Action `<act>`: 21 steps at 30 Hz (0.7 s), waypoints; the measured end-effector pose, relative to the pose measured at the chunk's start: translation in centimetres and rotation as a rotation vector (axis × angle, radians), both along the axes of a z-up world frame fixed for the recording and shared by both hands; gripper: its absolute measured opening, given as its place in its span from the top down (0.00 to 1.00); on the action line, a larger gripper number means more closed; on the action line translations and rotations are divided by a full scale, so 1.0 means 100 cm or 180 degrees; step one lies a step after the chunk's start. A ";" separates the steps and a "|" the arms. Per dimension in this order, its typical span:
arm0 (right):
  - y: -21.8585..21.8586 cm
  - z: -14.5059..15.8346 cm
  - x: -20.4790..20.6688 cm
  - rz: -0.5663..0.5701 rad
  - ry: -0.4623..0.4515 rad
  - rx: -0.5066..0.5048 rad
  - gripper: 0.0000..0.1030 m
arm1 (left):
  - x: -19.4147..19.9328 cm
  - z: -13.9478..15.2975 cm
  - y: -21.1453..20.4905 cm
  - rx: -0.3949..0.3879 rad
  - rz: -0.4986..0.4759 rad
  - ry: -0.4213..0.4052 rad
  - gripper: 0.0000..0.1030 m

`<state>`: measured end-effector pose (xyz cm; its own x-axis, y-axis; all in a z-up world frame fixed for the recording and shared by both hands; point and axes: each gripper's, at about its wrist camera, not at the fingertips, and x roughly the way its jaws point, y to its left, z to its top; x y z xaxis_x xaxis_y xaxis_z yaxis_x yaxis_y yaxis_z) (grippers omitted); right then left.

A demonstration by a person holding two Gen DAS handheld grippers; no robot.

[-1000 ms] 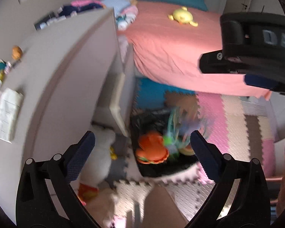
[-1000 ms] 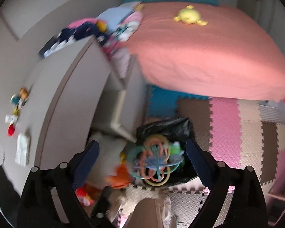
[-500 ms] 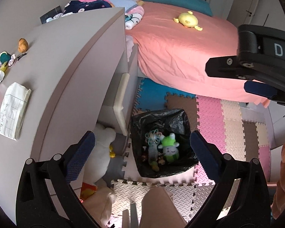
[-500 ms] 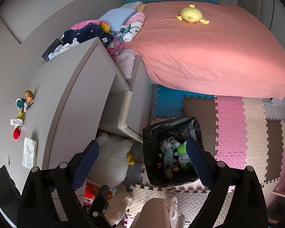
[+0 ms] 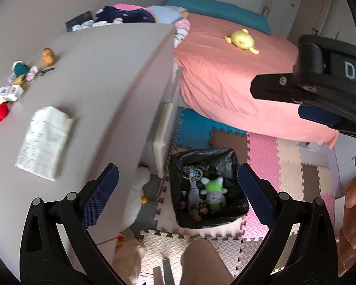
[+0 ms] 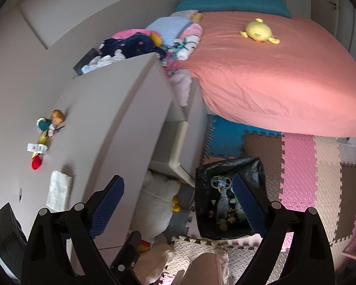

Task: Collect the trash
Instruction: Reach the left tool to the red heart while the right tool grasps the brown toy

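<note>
A black-lined trash bin [image 5: 227, 159] stands on the foam floor mat beside the grey desk; it also shows in the right wrist view [image 6: 244, 163]. Inside lie a green and white plush toy [image 5: 214, 192], a ring rattle [image 5: 192, 173] and small bits. My left gripper [image 5: 175, 192] is open and empty, high above the bin. My right gripper [image 6: 178, 204] is open and empty, above the bin's left side. On the desk lie a folded paper [image 5: 45, 142], a small white box [image 5: 6, 93], a red item [image 5: 1, 114] and small toys [image 5: 26, 71].
A grey desk [image 5: 102, 76] fills the left. A bed with a salmon cover [image 5: 237, 76] and a yellow plush [image 5: 242, 39] lies behind. A white plush [image 6: 156, 204] sits under the desk. Coloured foam tiles [image 6: 315, 173] cover the floor. The right gripper's body [image 5: 320, 78] shows at right.
The orange toy and ring rattle that hung between the grippers a second ago have dropped into the bin. Both grippers have since shifted left toward the desk.
</note>
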<state>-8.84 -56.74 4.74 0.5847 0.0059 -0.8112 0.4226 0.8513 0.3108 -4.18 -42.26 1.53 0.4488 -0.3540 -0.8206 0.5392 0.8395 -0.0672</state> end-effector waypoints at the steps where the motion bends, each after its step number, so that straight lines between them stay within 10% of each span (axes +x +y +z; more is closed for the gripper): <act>1: 0.005 0.002 0.003 0.0036 -0.0020 -0.0007 0.10 | 0.003 0.003 0.006 -0.0005 0.0040 -0.0017 0.06; 21: 0.137 0.041 0.101 0.0939 -0.0296 -0.0289 0.10 | 0.093 0.040 0.178 -0.0179 0.1257 -0.0149 0.06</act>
<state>1.22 -43.05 8.88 0.6401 0.1162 -0.7594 0.1267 0.9590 0.2535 5.07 -24.49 5.58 0.5958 -0.1906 -0.7802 0.1795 0.9785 -0.1020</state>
